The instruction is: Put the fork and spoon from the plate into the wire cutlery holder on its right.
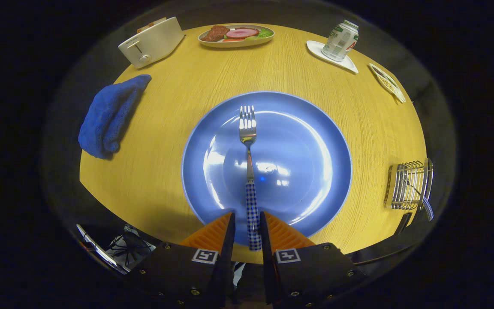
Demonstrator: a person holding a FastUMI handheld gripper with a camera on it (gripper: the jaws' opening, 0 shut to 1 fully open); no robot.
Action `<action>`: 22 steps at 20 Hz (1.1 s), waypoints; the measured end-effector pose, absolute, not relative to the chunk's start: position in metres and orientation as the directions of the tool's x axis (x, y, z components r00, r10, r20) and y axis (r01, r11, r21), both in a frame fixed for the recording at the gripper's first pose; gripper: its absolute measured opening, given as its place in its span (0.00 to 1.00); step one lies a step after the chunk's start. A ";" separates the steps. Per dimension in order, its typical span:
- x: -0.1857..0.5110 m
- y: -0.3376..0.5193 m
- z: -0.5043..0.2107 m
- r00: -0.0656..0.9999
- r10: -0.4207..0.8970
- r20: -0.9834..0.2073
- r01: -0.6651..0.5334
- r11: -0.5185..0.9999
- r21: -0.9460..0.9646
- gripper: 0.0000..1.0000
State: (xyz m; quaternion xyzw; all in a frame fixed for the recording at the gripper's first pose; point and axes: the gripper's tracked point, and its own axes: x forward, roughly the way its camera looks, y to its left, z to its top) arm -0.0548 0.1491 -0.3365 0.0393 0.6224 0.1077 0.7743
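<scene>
A fork (248, 128) with a checked handle lies on the blue plate (307, 171), tines pointing away from me. Its handle runs back between the fingers of my gripper (247, 213), which straddle its near end. The handle sits against the right finger, and a narrow gap shows beside the left one, so the jaws are not pressed on it. To the right of the plate, at the table's edge, stands the wire cutlery holder (409, 184). A checked handle (427, 209), seemingly the spoon's, sticks out of its near side.
The round wooden table (165, 128) also carries a blue cloth (109, 116) at the left, a white toaster (152, 43), a dish of food (236, 34) at the back, a can (340, 40) on a white coaster, and a small dish (387, 82).
</scene>
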 end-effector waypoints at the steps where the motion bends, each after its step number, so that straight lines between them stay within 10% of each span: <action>1: -0.043 0.140 -0.318 0.208 0.205 -0.956 -0.109 0.976 0.186 0.35; 2: -0.047 0.141 -0.343 0.210 0.205 -0.956 -0.099 0.977 0.188 0.06; 22: -0.108 0.017 -0.266 0.019 0.178 -0.984 -0.260 0.951 0.167 0.06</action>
